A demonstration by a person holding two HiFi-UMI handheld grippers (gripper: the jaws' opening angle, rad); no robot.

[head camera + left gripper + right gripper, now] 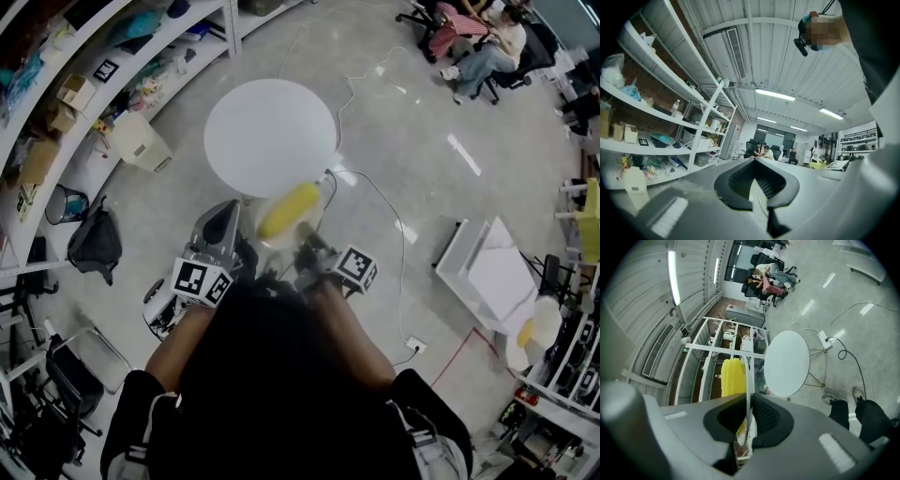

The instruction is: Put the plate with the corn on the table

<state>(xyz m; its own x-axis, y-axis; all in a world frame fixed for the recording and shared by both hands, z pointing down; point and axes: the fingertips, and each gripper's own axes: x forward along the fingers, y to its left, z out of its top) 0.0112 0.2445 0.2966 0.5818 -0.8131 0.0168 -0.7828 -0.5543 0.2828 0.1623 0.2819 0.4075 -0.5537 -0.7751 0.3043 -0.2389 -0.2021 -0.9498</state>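
Closest to me, my right gripper (747,401) has its jaws nearly together, pinched on the thin rim of the clear plate (748,376). The plate runs edge-on straight between the pads. Just beyond the jaws the corn cob (732,378) lies on the plate, to the left of the pinched edge in the right gripper view.

My left gripper (757,176) shows only a narrow slit between its pads. I cannot tell whether the plate's rim sits in it.

I judge the plate to be stiff, smooth and slippery, and breakable if it is glass, so the rim is the only sensible place to hold it. The corn looks light but round, and nothing fixes it to the plate. Any tilt could send it rolling off, so the plate should stay level.

In the head view the corn (289,208) and plate hang in the air just ahead of both grippers. Beyond them stands the round white table (270,136), bare on top. The plate is near its closer edge but not yet resting on it.
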